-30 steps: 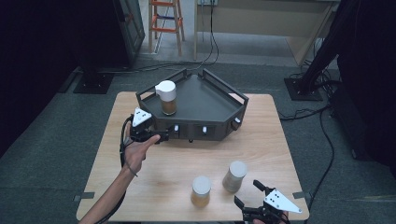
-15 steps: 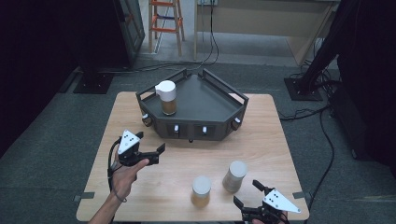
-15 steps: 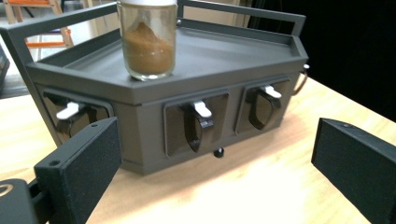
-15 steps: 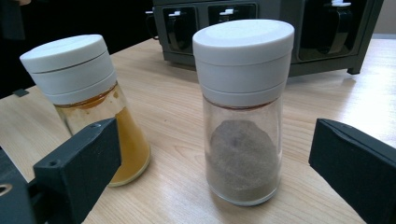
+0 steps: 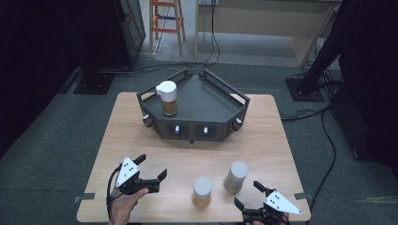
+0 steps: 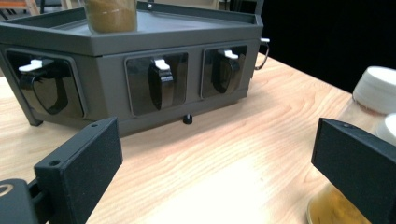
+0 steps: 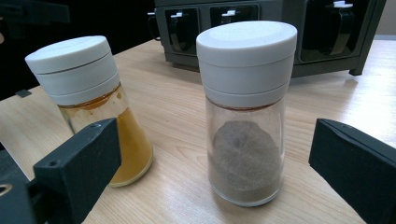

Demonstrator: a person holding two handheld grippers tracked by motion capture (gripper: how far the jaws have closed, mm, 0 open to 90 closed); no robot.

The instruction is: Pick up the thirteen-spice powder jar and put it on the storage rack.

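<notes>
Grey-spice jar [image 7: 245,112]: stands upright near the front edge of the table [image 5: 281,140], toward its right corner; squarely ahead of your right gripper.
Build: clear glass-looking body, wide white cap [image 7: 246,42], grey powder filling only the lower part. Expect it to be light, rigid, smooth-walled and breakable if knocked over.
Hold: take it on the straight body below the cap, jaws square to the wall. The cap overhangs slightly and would likely stop an upward slip; a grip on the cap itself risks turning it.
Yellow-spice jar [image 5: 202,192]: just beside the grey one, on its left, apart from it. Its body tapers outward toward the base, so grip low or mid-body with care.
Right gripper [image 5: 250,195]: at the front edge, jaws wide, either side of the grey jar's line but holding nothing.
Left gripper [image 5: 151,167]: near the front-left corner, jaws wide and empty; you see the yellow jar at its right jaw.
Third jar [image 5: 168,97]: upright on the left part of the dark rack [image 5: 206,101], toward the table's far edge.
Rack front: dark scoop-like cups with white tabs [image 6: 161,83] set in recesses.
</notes>
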